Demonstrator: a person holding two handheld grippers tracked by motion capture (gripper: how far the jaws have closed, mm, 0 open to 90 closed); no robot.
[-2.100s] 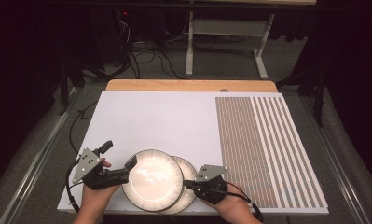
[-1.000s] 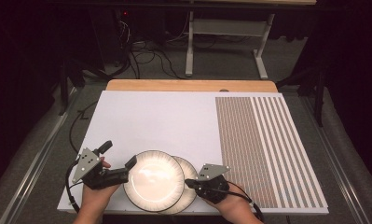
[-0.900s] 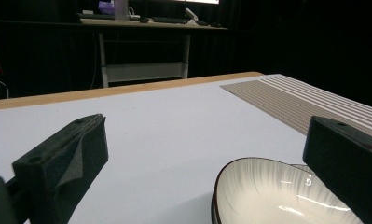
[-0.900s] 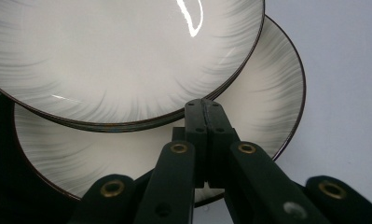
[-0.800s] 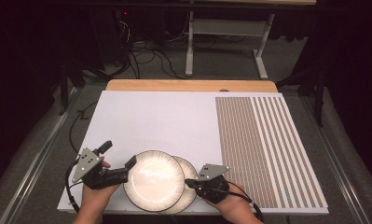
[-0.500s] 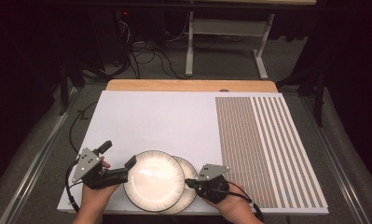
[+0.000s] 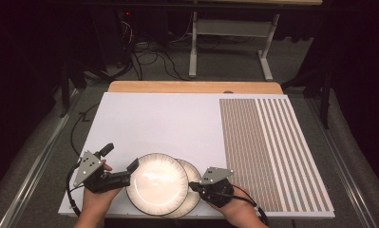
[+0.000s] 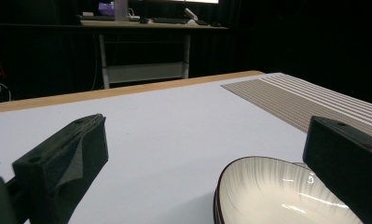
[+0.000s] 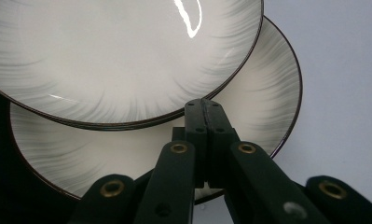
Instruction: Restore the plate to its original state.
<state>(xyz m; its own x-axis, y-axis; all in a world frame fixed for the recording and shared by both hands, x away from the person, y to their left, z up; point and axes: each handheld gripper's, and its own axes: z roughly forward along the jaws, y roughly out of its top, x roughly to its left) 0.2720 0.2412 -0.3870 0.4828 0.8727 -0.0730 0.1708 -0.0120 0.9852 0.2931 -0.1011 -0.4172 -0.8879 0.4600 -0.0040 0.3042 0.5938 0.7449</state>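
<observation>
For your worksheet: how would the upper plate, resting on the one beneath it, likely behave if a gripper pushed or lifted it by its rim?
The upper plate looks glazed and glossy, so it would probably slide easily over the lower plate. It seems rigid ceramic, likely keeping its shape but chipping if knocked. Lifted at one edge by the open left gripper, it may tilt, being wide and shallow.

Dark room, black surroundings. White tabletop (image 7: pixel 158 118), wooden strip (image 7: pixel 192 87) along far edge, striped mat (image 7: pixel 272 147) on right. Grey carpet floor (image 7: pixel 358 156). Far side: white-framed desk (image 7: pixel 225 33), cables (image 7: pixel 149 57) tangled beneath at left.
</observation>
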